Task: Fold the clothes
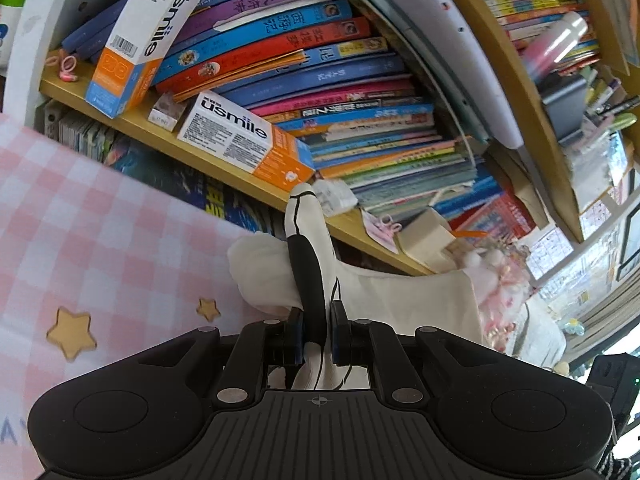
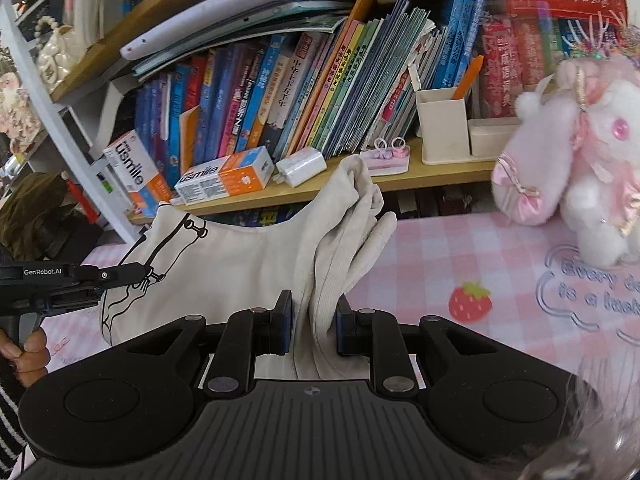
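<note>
A cream-white garment (image 2: 248, 264) with a black line drawing hangs stretched between both grippers above the pink checked tabletop (image 2: 460, 248). My right gripper (image 2: 314, 324) is shut on a bunched cream fold at the garment's right end. My left gripper (image 1: 316, 338) is shut on the other end, where a black printed band (image 1: 306, 276) runs between its pads. In the right wrist view the left gripper (image 2: 140, 274) shows at the left, pinching the printed edge, with a hand (image 2: 24, 354) on its handle. The lower part of the garment is hidden behind the gripper bodies.
A wooden shelf (image 2: 312, 188) packed with books runs along the back, with toothpaste boxes (image 2: 224, 180) and a cream pen holder (image 2: 442, 128) on it. A pink and white plush toy (image 2: 580, 160) sits at the right on the table. A strawberry print (image 2: 470, 302) marks the cloth.
</note>
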### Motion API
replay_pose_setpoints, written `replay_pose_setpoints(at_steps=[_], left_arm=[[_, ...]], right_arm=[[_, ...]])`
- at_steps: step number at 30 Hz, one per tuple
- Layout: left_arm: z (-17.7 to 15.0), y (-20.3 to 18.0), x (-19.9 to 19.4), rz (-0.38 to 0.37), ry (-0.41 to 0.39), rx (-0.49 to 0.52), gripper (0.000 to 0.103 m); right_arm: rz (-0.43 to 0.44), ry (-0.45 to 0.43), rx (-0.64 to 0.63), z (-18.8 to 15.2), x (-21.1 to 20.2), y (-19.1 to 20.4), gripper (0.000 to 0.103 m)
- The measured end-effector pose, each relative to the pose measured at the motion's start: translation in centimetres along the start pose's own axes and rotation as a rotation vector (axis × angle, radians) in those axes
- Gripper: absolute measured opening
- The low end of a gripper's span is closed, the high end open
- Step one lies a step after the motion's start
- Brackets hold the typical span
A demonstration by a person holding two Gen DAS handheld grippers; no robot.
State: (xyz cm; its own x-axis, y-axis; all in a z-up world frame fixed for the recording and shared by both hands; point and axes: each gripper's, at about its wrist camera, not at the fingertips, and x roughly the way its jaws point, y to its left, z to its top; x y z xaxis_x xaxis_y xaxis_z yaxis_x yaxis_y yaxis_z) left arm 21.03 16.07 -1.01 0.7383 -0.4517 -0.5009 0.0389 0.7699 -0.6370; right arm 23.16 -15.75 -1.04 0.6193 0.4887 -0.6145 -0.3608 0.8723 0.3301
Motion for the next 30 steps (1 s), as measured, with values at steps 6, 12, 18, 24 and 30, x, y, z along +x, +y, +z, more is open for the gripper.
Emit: replay_pose_setpoints(at_steps=[6,12,18,24,30], left_arm=[[0.7,1.2,1.6,0.01,-0.007,-0.013,0.011],[0.8,2.3,2.6,0.003,-0.021,-0.027,0.011],[0.2,4.0,3.6,0.02,-0.013,-0.053,0.012],[-0.3,4.7,4.1,0.057,0.006,-0.082,0.023],[-0.6,3.7,3.0,0.121,-0.008,-0.045,0.033]], right_arm=[[0.006,0.0,-0.013,0.9,2.4,-0.7,0.018],[0.009,-0.018,-0.024,1.0,4.1,-1.2,0.018],[0.005,0.009,0.035,0.1,6.0,-3.0,0.019],[0.011,0.024,0.182,-1.0,6.6,-4.8,0.025],[-0.018,0.027,0.208,-0.7,5.7,-4.4,0.043]])
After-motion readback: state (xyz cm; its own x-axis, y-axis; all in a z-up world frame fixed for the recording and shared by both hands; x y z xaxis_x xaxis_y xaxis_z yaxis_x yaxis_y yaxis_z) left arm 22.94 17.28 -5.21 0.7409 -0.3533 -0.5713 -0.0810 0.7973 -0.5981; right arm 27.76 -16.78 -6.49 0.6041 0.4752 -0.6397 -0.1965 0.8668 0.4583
